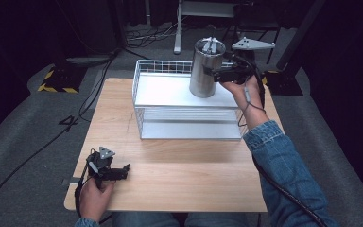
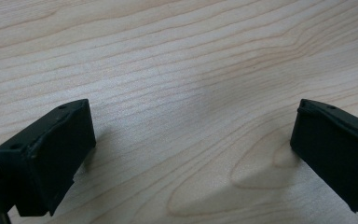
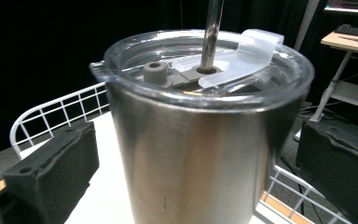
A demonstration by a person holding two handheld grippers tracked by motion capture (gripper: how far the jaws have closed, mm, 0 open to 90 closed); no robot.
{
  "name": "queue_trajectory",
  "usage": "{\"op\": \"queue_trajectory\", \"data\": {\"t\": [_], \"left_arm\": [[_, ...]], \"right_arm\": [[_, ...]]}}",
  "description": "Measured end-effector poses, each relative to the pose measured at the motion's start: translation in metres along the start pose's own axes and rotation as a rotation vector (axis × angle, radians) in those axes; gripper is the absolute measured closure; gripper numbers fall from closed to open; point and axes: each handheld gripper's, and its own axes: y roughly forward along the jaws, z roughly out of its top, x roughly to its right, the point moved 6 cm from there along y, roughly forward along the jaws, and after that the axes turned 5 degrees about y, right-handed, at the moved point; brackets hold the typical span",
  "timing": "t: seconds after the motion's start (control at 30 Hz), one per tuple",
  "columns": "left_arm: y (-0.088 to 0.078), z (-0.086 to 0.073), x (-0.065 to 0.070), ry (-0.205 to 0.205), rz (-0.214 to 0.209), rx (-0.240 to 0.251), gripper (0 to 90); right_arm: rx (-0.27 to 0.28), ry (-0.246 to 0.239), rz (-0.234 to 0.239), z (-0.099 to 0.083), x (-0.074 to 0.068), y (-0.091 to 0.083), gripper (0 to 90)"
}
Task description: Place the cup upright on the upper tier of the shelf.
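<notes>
Stainless steel is what stands out in the high view: a tall metal tumbler [image 1: 206, 68] with a clear lid stands upright on the top shelf of a white wire rack [image 1: 142, 90], toward its far right corner. The right gripper [image 1: 213, 73] reaches in from the right at about mid-height of the tumbler, one black jaw lying across its side. Whether the tumbler is being set down or about to be lifted cannot be told; it does look to rest on the shelf, so at most a release or a grasp is left. The left gripper [image 1: 125, 170] lies low on the wooden table [image 1: 194, 175] near its front left edge, well apart from the rack. Beyond the table stand dark floor, cables and a desk leg [image 1: 177, 28]; nothing lies between the right gripper and the tumbler, though the raised wire rim of the rack runs just behind it.

In the left gripper view, the jaws stand wide apart over bare wood grain [image 2: 182, 93], with nothing between them.

In the right gripper view, the tumbler [image 3: 200, 154] sits between the two jaws, which are spread on either side with a visible gap on the left, so the gripper looks open around it rather than clamped. The clear lid [image 3: 205, 65] is on, with a metal straw [image 3: 212, 32] rising through it. The wire rim [image 3: 56, 114] shows behind.
</notes>
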Motion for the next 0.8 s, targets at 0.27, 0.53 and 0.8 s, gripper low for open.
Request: {"op": "queue_trajectory", "data": {"t": [0.27, 0.53, 0.8], "left_arm": [[0.000, 0.000, 0.000, 0.000, 0.000, 0.000, 0.2], [0.000, 0.000, 0.000, 0.000, 0.000, 0.000, 0.2], [0.000, 0.000, 0.000, 0.002, -0.001, 0.000, 0.3]], "right_arm": [[-0.002, -0.016, 0.018, -0.003, -0.005, -0.025, 0.0], [0.002, -0.045, 0.040, -0.008, -0.014, -0.057, 0.0], [-0.015, -0.060, 0.054, -0.022, -0.020, -0.085, 0.0]]}}
